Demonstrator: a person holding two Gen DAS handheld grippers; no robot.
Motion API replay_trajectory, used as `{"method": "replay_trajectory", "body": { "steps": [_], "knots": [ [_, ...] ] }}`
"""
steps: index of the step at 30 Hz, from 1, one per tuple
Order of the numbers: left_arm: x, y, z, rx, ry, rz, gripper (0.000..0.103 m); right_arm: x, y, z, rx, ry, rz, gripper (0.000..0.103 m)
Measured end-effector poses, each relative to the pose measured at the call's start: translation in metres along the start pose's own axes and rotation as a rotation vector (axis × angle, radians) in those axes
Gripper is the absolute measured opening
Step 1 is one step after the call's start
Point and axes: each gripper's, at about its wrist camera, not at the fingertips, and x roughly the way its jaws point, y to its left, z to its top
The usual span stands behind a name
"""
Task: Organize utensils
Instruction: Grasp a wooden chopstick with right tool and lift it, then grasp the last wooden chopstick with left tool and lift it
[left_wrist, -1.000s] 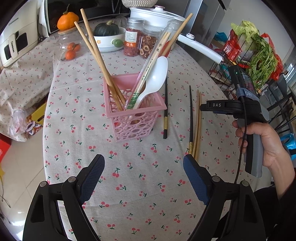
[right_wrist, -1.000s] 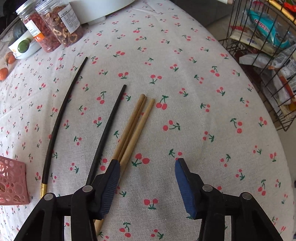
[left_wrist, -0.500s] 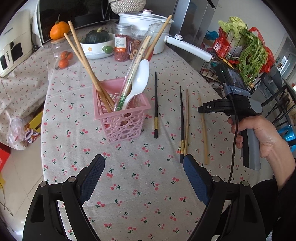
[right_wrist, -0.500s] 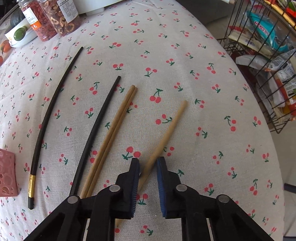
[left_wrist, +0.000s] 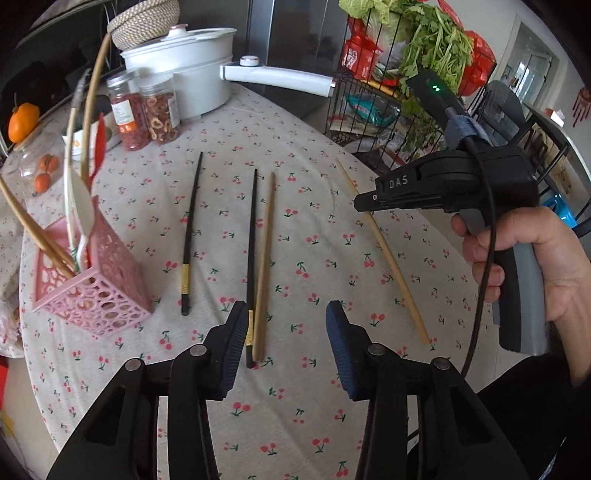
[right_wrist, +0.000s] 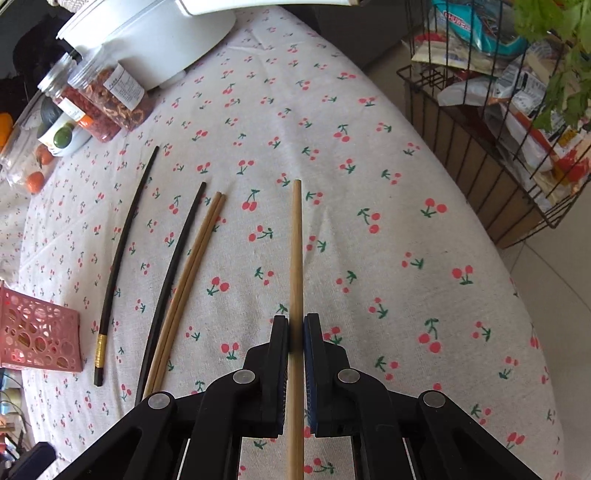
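One wooden chopstick (right_wrist: 296, 258) clamped in right gripper (right_wrist: 295, 332) jaws, housing lettered "DAS"; left gripper (left_wrist: 284, 332) jaws closing, empty.

The left wrist view looks steeply down from fairly high above the cherry-print tablecloth (left_wrist: 310, 229), facing the white pot (left_wrist: 184, 70) and wire rack (left_wrist: 373, 110). The right wrist view sits closer and lower, looking along the cloth. Both share the black chopsticks (left_wrist: 190, 236), jars (right_wrist: 110, 99) and pink basket (right_wrist: 37, 332).
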Motion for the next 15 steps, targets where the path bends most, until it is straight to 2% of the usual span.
{"method": "replay_trajectory", "body": {
  "steps": [3,7,10,15],
  "knots": [
    [0.029,-0.005,0.032,-0.046,0.034,0.008,0.032,-0.005,-0.01,0.0,0.02,-0.002,0.028,0.006],
    [0.07,-0.002,0.07,-0.07,0.081,0.058,0.021,-0.01,-0.022,0.003,0.03,-0.005,0.065,0.006],
    [0.094,-0.002,0.089,-0.055,0.104,0.106,0.017,-0.011,-0.028,0.006,0.044,-0.005,0.091,0.006],
    [0.128,0.003,0.105,-0.061,0.163,0.124,0.015,-0.007,-0.031,0.009,0.047,0.005,0.117,0.006]
  ]
}}
